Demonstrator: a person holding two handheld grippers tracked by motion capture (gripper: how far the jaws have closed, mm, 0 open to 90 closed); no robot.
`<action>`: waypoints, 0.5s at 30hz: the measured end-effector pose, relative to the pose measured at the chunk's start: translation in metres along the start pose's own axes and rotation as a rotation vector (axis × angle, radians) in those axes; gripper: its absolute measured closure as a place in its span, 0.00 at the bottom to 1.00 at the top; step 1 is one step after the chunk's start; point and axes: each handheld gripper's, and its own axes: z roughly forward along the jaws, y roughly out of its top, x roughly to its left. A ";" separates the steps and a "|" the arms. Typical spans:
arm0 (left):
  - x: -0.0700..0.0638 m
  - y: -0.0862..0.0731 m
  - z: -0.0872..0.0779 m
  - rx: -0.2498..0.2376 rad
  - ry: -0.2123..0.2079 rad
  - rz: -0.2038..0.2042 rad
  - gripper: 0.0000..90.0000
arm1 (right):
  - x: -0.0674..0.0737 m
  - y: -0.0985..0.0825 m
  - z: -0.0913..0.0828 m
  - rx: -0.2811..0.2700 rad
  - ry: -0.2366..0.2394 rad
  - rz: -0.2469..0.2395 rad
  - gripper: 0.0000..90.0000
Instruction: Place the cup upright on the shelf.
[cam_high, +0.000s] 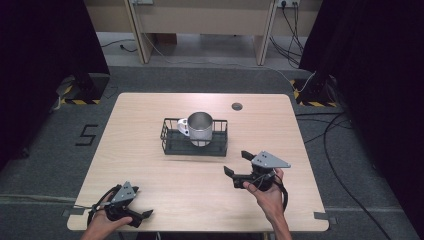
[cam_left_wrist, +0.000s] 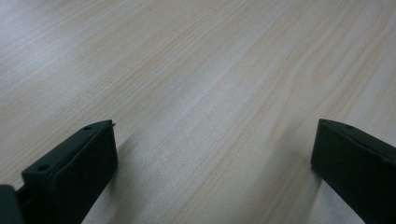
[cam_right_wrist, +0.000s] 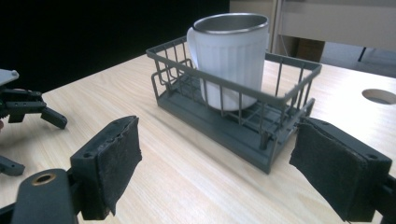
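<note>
Mug (cam_high: 200, 128) of ribbed white metal is stood upright in a dark wire basket (cam_high: 170, 143).
Left gripper (cam_high: 141, 217) and right gripper (cam_high: 237, 163) are held wide open and empty over pale wood-grain table (cam_high: 150, 115).

overhead view, two low views, shared table (cam_high: 150, 165)

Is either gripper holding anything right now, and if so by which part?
Nothing is held. The left gripper and right gripper are both open over bare table, and the mug stands untouched in the basket.
</note>
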 end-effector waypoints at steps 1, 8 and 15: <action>0.000 0.000 0.000 0.000 0.000 0.000 0.00 | 0.000 -0.003 -0.001 0.000 -0.002 0.002 0.17; 0.000 0.000 0.000 0.000 0.000 0.000 0.00 | 0.005 -0.015 -0.006 0.018 -0.012 -0.008 0.17; 0.000 0.000 0.000 0.000 0.000 0.000 0.00 | 0.014 -0.022 -0.009 0.004 -0.013 -0.011 0.17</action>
